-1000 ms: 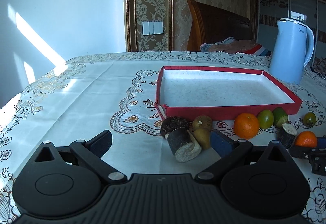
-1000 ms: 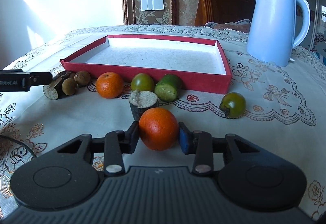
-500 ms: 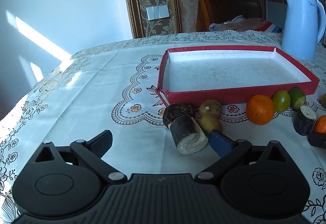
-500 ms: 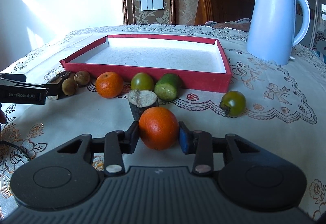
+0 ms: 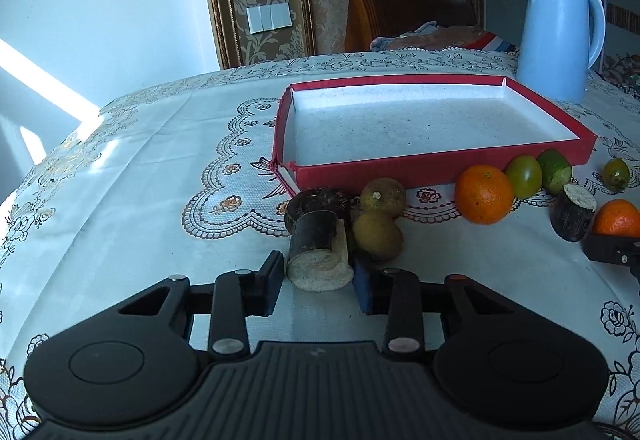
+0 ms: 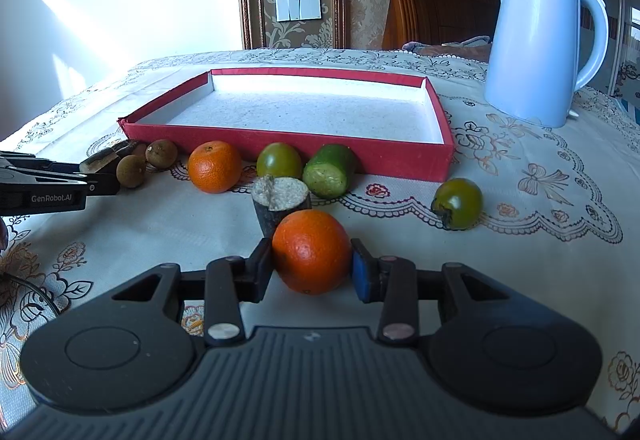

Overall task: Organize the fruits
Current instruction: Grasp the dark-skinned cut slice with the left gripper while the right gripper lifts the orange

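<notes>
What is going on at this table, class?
A person holds two grippers to sort fruit. The left gripper has just been closing, and its pads now sit against a dark cut stalk piece on the tablecloth. The right gripper is shut on an orange. The red tray holds nothing yet; the other fruit lies in front of it.

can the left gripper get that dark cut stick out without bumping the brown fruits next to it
Probably, if lifted straight. The left gripper has just closed on the dark cut stick, but the nearer brown fruit sits right beside its blue pad.
</notes>
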A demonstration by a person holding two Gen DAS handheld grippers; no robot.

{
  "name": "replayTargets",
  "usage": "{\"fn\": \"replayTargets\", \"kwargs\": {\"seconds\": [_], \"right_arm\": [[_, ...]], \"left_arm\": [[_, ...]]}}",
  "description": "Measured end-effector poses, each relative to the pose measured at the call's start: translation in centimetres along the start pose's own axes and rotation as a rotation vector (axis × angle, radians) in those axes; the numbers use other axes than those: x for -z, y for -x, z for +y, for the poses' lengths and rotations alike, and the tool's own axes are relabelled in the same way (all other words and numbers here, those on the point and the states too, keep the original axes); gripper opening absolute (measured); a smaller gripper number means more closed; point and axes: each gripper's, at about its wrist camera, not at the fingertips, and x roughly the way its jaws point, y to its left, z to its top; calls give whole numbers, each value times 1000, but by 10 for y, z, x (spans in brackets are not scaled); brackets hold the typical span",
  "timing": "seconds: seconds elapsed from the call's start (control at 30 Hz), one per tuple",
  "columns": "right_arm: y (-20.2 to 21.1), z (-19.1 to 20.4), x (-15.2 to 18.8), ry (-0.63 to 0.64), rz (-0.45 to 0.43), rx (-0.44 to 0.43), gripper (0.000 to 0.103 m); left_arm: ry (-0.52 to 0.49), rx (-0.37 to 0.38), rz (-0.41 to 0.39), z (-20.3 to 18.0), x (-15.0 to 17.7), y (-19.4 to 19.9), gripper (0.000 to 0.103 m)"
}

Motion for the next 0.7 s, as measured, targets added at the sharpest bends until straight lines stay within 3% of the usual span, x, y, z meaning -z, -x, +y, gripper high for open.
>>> {"fn": "replayTargets", "kwargs": {"seconds": [0.4, 0.7], "right_arm": [[1, -1, 0, -6, -4, -3, 37], [11, -3, -4, -40, -34, -27, 37]], "left_arm": [[9, 11, -10, 4, -1, -1, 33], [6, 15, -93, -4, -10, 30, 33]]}}
